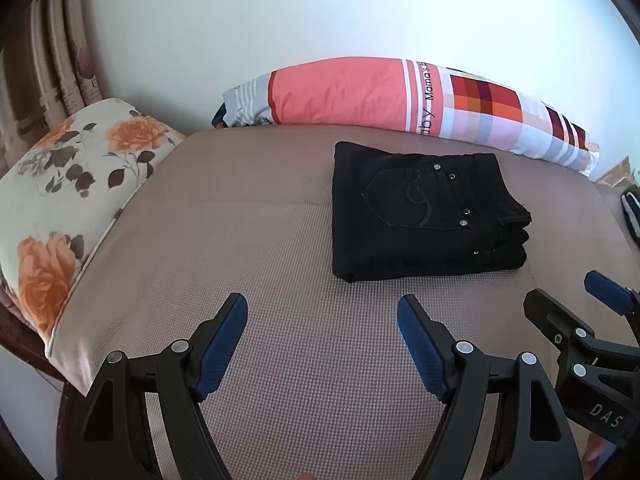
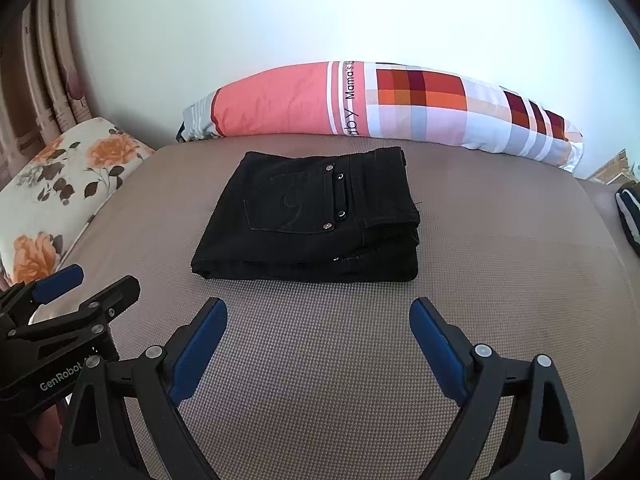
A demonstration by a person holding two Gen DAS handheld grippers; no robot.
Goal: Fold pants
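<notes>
Black pants (image 1: 424,212) lie folded into a compact stack on the beige mattress (image 1: 248,240), back pocket with rivets facing up. They also show in the right wrist view (image 2: 316,216). My left gripper (image 1: 322,312) is open and empty, held above the mattress just short of the pants' near edge. My right gripper (image 2: 318,316) is open and empty, also short of the near edge. The right gripper shows at the right of the left wrist view (image 1: 576,300); the left gripper shows at the left of the right wrist view (image 2: 88,280).
A long pink and checked pillow (image 1: 400,96) lies along the wall behind the pants. A floral pillow (image 1: 68,184) sits at the left end. A dark striped item (image 2: 628,216) lies at the right edge. Curtains (image 1: 60,60) hang at far left.
</notes>
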